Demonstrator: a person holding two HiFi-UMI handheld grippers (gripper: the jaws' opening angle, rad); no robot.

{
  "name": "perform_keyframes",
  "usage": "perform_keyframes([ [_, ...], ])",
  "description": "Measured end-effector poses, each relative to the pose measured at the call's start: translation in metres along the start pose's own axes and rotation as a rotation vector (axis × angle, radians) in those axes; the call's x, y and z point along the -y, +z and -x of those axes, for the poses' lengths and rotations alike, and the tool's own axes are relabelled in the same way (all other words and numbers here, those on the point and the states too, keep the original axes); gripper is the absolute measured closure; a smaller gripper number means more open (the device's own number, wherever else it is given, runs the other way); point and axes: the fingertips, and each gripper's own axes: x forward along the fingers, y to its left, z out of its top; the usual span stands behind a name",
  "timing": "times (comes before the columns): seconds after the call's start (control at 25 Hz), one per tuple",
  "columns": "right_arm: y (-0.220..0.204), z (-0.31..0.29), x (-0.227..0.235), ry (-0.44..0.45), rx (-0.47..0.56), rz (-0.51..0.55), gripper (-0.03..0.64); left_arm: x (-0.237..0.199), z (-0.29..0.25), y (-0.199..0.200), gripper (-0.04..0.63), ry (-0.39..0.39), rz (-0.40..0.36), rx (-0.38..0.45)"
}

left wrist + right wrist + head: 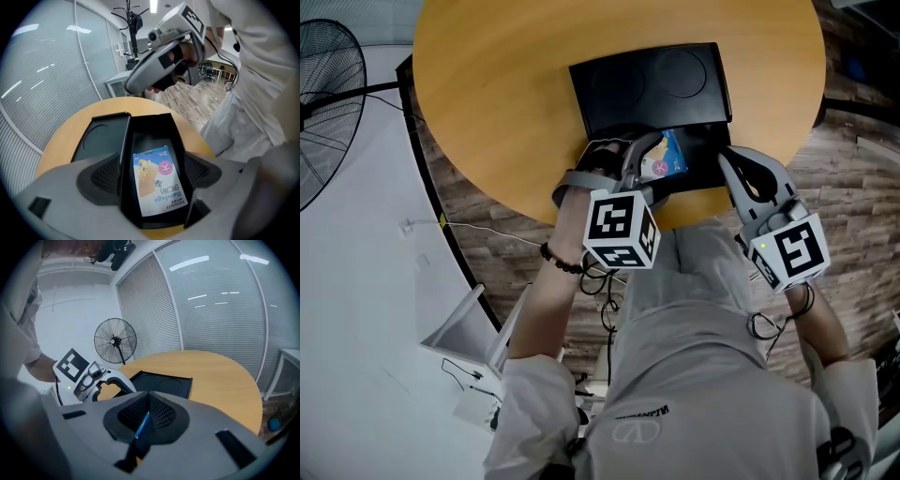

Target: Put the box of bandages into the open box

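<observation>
Bandages (159, 183) lie flat inside box (150, 138), between the spread, empty jaws of left tongs (152, 173). Right tongs (145, 416) are pinched on the box wall, apparently steadying it. Placement looks done. Next: lift left tongs clear.

Round wood tbl (487, 94) w/ black box (652, 84) (open).

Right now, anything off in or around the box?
Nothing stands out. The bandages lie flat in the open box, slightly skewed to its walls; the lid lies open flat on the table. Left gripper is open over the box; right gripper pinches its right wall.
</observation>
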Motion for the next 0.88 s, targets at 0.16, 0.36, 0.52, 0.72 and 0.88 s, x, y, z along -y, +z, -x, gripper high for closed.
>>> perform_keyframes([
  [0.16,0.006,0.002,0.000,0.000,0.011,0.000,0.598,-0.005,0.012,0.006,0.167,0.030,0.036,0.055],
  [0.36,0.017,0.006,0.006,-0.013,0.028,0.008,0.598,-0.016,0.027,0.011,0.235,0.095,0.081,0.119],
  [0.52,0.024,0.011,0.010,-0.021,0.037,0.015,0.598,-0.026,0.040,0.019,0.310,0.173,0.091,0.161],
  [0.72,0.036,0.020,0.011,-0.023,0.055,0.017,0.598,-0.042,0.065,0.033,0.476,0.324,0.077,0.212],
  [0.88,0.048,0.031,0.012,-0.034,0.079,0.038,0.598,-0.049,0.090,0.043,0.576,0.443,0.113,0.246],
])
